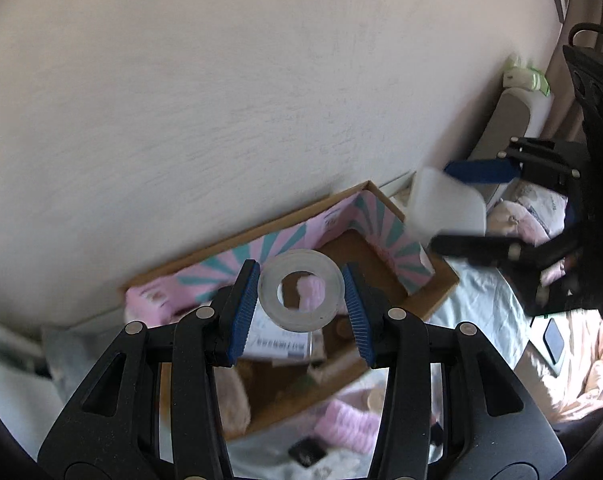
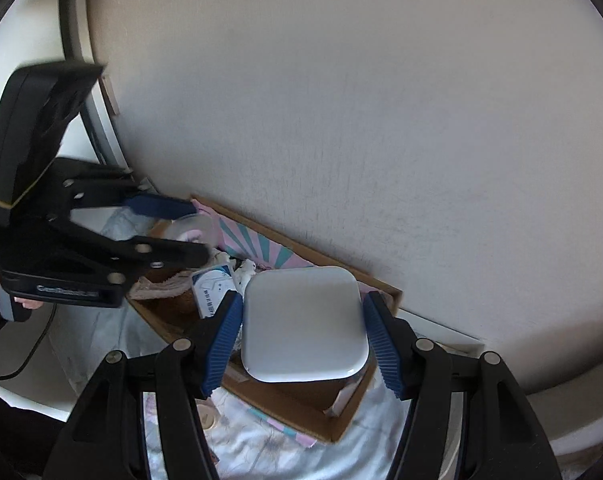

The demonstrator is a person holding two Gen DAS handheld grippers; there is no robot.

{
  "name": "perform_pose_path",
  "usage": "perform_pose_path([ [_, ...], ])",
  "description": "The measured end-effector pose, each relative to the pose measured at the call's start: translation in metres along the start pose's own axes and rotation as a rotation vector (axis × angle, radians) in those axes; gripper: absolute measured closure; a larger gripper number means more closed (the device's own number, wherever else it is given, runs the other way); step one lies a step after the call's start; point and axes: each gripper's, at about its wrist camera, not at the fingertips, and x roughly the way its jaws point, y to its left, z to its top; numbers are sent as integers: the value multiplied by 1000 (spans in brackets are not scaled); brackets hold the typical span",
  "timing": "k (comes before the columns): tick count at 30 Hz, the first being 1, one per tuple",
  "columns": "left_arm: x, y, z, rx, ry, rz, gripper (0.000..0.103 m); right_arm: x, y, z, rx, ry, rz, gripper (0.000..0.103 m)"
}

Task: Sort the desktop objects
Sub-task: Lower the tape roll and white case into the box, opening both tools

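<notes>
Clear tape roll (image 1: 301,289) gripped between the blue pads (image 1: 246,309) of the left tool (image 1: 301,308), held flat-on to the camera, hole in the middle, in the air above the cardboard box (image 1: 441,292); same roll (image 2: 189,229) seen from the right wrist view as a blurred clear ring between the left tool's (image 2: 181,228) fingers, over the box's far left corner.

White square lid (image 2: 303,324) with rounded corners clamped between the blue pads (image 2: 221,344) of the right tool (image 2: 303,340), one pad on each side edge, lifted above the cardboard box (image 2: 341,424); what hangs under the lid hidden from here; from the left wrist view, a blurred white container (image 1: 445,204) in the right tool (image 1: 457,204), just above the box's right corner.

Box open at the top, brown inside, pink and teal striped flaps (image 1: 385,224) standing along its rim, set against a pale wall (image 1: 221,100); inside it, a small white and blue carton (image 2: 213,288), a pale pink fluffy cloth (image 2: 161,286), other small items too blurred to name.

Box resting on a light patterned sheet (image 2: 261,448); pink fluffy band (image 1: 349,424) and a small dark object (image 1: 307,452) on the sheet just beside the box's near edge; phone (image 1: 553,338) lying at the right.

Part of a hand (image 2: 5,292) on the left tool's handle at the far left edge.
</notes>
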Motion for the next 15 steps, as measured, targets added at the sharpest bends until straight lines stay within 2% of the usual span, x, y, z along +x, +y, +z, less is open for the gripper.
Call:
perform_pose_path([
  [3,31,1,15,14,54,-18,64,23,-2,-3,0,39,8,45],
  [8,68,2,21,19,120,-37,64,51,1,-12,6,96,23,45],
  [15,94,2,18,4,180,-35,64,73,7,-21,12,136,53,45],
])
